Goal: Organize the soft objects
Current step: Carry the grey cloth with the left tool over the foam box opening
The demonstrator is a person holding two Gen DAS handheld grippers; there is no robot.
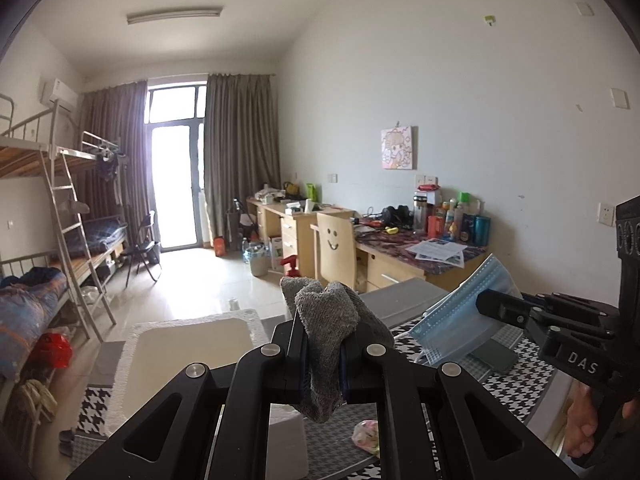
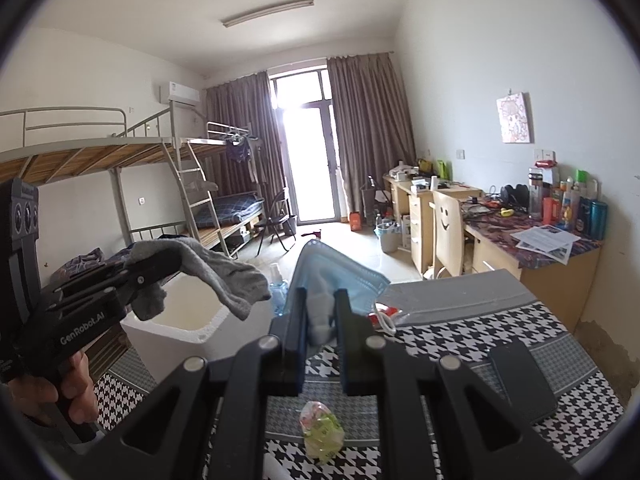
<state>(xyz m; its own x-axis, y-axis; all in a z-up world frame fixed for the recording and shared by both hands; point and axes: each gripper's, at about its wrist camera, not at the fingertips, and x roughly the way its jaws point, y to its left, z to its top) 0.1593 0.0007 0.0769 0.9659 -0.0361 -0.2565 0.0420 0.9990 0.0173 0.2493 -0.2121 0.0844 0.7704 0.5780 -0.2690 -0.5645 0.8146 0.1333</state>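
Observation:
My left gripper (image 1: 323,322) is shut on a grey sock (image 1: 326,316) and holds it in the air above the table. It also shows in the right wrist view (image 2: 158,266) with the sock (image 2: 224,276) drooping above a white foam box (image 2: 180,320). My right gripper (image 2: 320,300) is shut on a light blue face mask (image 2: 332,272) held up over the houndstooth tablecloth (image 2: 460,336). In the left wrist view that gripper (image 1: 486,300) pinches the mask (image 1: 460,316) at the right.
The foam box (image 1: 192,352) stands open at the table's left. A dark phone (image 2: 522,380) lies on the cloth at right. A small crumpled wrapper (image 2: 322,432) lies near the front. A white cable and red packet (image 2: 386,316) sit beyond the mask.

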